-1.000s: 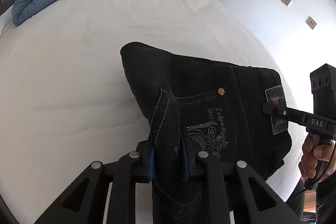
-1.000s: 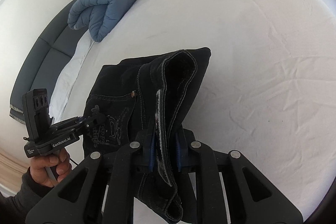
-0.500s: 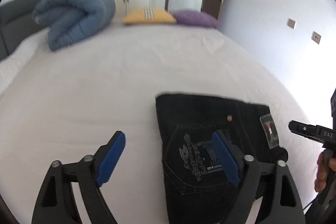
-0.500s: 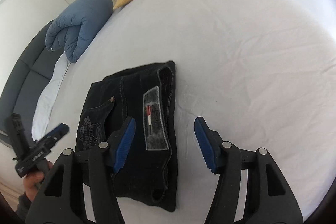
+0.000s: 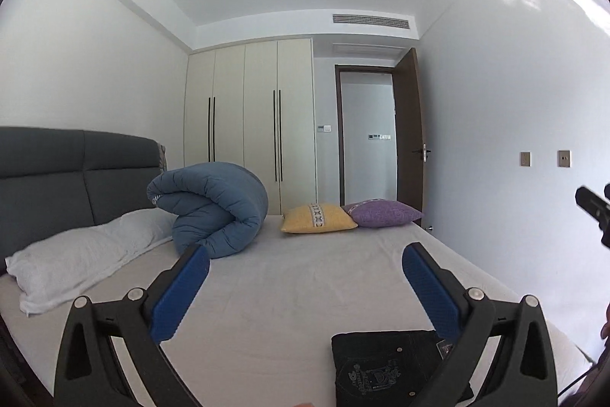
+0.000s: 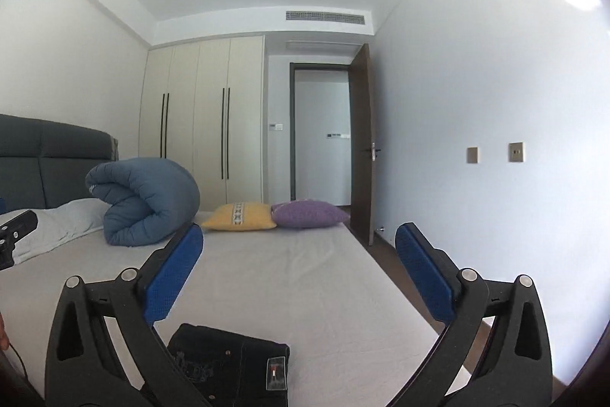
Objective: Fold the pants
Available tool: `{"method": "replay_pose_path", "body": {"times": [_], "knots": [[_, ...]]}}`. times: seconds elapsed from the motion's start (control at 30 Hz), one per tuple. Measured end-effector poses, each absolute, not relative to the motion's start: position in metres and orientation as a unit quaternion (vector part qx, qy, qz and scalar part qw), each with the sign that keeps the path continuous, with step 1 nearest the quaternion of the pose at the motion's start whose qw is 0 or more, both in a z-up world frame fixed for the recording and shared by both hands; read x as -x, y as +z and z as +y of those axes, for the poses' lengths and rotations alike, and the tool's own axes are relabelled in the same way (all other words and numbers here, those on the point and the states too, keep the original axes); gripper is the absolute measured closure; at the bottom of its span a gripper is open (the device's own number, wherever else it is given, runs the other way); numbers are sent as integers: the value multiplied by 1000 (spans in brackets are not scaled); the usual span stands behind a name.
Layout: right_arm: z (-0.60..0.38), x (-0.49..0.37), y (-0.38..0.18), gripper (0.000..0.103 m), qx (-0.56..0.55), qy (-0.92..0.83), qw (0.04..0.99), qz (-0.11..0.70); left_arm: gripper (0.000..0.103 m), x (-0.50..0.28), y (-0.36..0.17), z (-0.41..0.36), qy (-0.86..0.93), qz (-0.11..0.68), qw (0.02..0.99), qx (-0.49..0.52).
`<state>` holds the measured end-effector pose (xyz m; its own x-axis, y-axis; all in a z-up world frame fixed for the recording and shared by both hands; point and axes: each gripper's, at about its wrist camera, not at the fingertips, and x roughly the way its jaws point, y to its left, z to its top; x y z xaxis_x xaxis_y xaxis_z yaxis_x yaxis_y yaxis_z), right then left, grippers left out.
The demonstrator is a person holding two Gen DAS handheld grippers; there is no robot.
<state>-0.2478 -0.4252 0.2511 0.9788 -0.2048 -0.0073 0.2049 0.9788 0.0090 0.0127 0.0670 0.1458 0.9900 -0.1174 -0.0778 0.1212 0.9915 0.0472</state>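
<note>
The bed (image 5: 305,292), covered in a pale sheet, is filling the lower half of both views, with a grey padded headboard (image 5: 57,178) standing at nine o'clock. A cream wardrobe (image 5: 251,121) with dark vertical handles is facing the cameras at twelve o'clock, and a brown door (image 5: 413,132) is standing open just to its right. A rolled blue duvet (image 5: 213,208) is lying toward ten o'clock, touching a white pillow (image 5: 76,254) beside the headboard. A yellow cushion (image 5: 318,218) with a patterned band and a purple cushion (image 5: 383,214) are sitting side by side, touching, at the far edge of the bed.

The black jeans (image 6: 232,365) are lying folded into a compact rectangle on the bed at six o'clock, flat and clear of both tools. Pale contrast stitching is outlining a back pocket, metal rivets are catching the light, and grey embroidery is decorating the pocket; its lettering is too small to read. A grey waistband patch (image 6: 275,374) with a small red mark is showing at the right side of the pile, its writing likewise illegible.

The left tool (image 5: 305,262) is hanging released above the bed, its blue pads (image 5: 179,296) spread wide with the jeans partly behind the right finger. The right tool (image 6: 299,241) is likewise released, holding nothing, pads (image 6: 173,277) wide apart.
</note>
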Motion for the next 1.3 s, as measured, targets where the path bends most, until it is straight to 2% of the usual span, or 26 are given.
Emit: {"method": "replay_pose_path", "body": {"times": [0.13, 0.23, 0.37, 0.6, 0.8, 1.3], "knots": [[-404, 276, 279, 0, 0, -38, 999, -2, 0, 6, 160, 55, -77, 59, 992, -82], [-381, 281, 287, 0, 22, -5, 999, 38, 0, 4, 160, 48, -118, 108, 985, -64], [-361, 291, 284, 0, 17, 6, 997, 72, 0, 13, 164, 44, -116, 110, 985, -68], [-360, 307, 268, 0, -34, -10, 993, 114, 0, -4, 132, 36, -90, 203, 974, -41], [-386, 283, 233, 0, -51, -40, 983, 173, 0, -16, 90, 25, -81, 276, 957, -50], [-403, 221, 167, 0, -36, -65, 963, 260, 0, -26, 54, 32, -69, 354, 932, -30]]}}
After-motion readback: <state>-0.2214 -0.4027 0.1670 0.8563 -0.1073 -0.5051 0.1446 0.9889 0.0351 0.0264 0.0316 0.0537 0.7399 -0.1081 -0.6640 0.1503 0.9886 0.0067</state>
